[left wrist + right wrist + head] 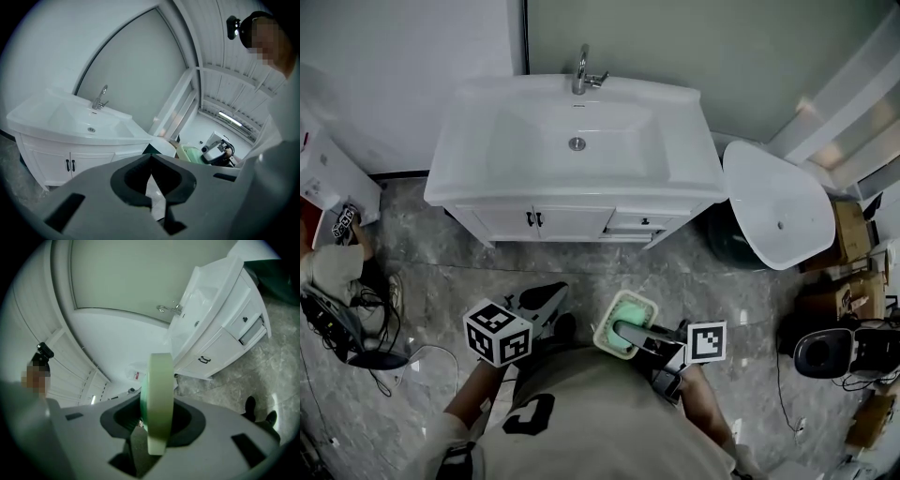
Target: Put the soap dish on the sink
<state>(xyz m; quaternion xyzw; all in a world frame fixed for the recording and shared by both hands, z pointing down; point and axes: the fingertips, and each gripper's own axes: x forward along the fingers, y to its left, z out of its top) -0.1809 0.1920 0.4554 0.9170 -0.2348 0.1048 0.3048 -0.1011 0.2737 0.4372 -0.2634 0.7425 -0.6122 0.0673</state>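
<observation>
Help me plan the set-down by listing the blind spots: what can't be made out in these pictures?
- Inside of the soap dish: in the head view the right gripper jaws lie across it; the right gripper view shows it edge-on.
- Lower right of the cabinet: in the left gripper view the left gripper body covers it.
- Floor at the person's feet: in the head view the torso hides it.
- Clutter: in the head view it is cut off by the left edge and too small.

A grey marbled tile floor (422, 272) fills the room. A white cabinet sink (455, 183) stands on it against the back wall, with a chrome faucet (581, 73) at its rear rim. A loose white basin (778, 211) sits just right of it. Cables (356, 314) lie on the floor at left, cardboard boxes (853, 234) at far right.
</observation>
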